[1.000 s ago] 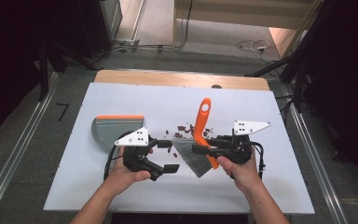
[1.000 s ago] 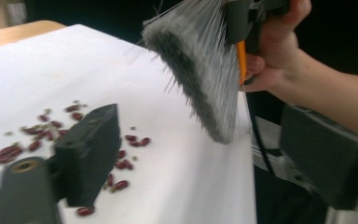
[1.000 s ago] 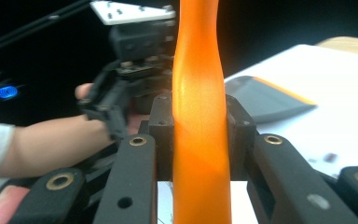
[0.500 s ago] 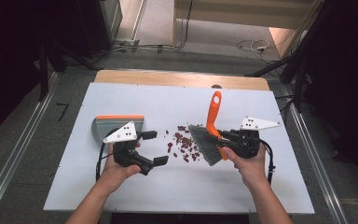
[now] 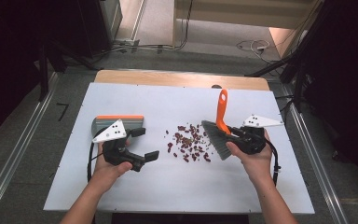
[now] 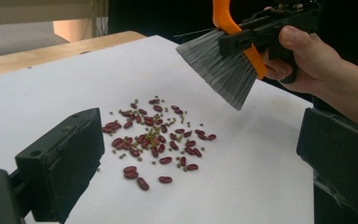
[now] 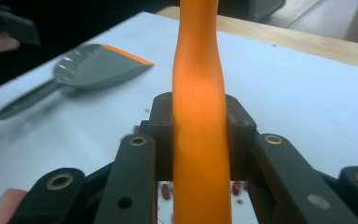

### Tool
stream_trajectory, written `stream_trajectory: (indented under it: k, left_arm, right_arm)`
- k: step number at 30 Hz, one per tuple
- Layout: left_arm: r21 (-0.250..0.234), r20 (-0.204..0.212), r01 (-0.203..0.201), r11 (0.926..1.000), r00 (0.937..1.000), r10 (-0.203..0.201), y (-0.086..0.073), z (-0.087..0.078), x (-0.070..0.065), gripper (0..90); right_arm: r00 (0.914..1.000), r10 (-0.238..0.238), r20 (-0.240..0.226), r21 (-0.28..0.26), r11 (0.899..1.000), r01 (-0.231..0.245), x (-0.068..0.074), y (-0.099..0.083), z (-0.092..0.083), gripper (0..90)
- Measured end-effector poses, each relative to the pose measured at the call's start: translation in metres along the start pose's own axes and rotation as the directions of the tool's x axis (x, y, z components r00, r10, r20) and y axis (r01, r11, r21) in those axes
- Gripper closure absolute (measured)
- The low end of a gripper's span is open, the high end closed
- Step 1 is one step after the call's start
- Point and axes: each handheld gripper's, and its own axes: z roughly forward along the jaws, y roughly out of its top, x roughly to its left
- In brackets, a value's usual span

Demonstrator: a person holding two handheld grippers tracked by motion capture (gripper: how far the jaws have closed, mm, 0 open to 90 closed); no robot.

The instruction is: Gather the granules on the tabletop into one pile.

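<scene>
My right gripper [image 5: 237, 135] is clamping the brush [image 5: 218, 132] right of centre, bristles angled toward the beans [image 5: 189, 141] (probably for sweeping); left gripper [image 5: 142, 144] is hanging wide, empty.

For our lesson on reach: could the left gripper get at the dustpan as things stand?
Probably yes. The left gripper is open and holds nothing, and the dustpan lies right beside it on the table, nothing between.

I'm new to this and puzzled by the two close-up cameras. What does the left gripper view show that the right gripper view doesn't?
Left gripper view alone: the brush's grey bristles raised above the scattered pile of beans, and the hand holding the right gripper. Right gripper view alone: the grey dustpan lying on the table. Both: the orange brush handle and white tabletop.
</scene>
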Motion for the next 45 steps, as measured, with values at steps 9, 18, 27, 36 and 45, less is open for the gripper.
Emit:
stream_trajectory:
  k: [9,18,27,36,45]
  left_arm:
    - [0.005,-0.058,0.005,1.0000,0.9983,-0.004,-0.011,-0.018,0.005,1.5]
    - [0.002,-0.105,0.025,0.9997,0.9942,-0.024,-0.027,-0.035,0.016,1.7]
    - [-0.023,-0.131,0.035,0.9991,0.9907,-0.037,-0.036,-0.046,0.020,0.5]
    - [-0.041,-0.149,0.041,0.9983,0.9878,-0.047,-0.042,-0.048,0.022,0.0]
    - [-0.052,-0.172,0.033,0.9981,0.9843,-0.042,-0.043,-0.049,0.022,0.0]
  right_arm:
    - [0.9948,-0.004,0.101,0.061,0.998,-0.002,-0.019,0.003,0.003,68.7]
    - [0.9729,-0.076,0.218,0.186,0.982,0.035,-0.035,0.005,0.026,68.7]
    - [0.9375,-0.186,0.294,0.322,0.943,0.086,-0.039,0.023,0.060,68.6]
    - [0.8874,-0.298,0.351,0.458,0.882,0.115,-0.033,0.031,0.101,68.6]
    - [0.8797,-0.349,0.323,0.536,0.834,0.134,-0.012,0.024,0.133,68.6]
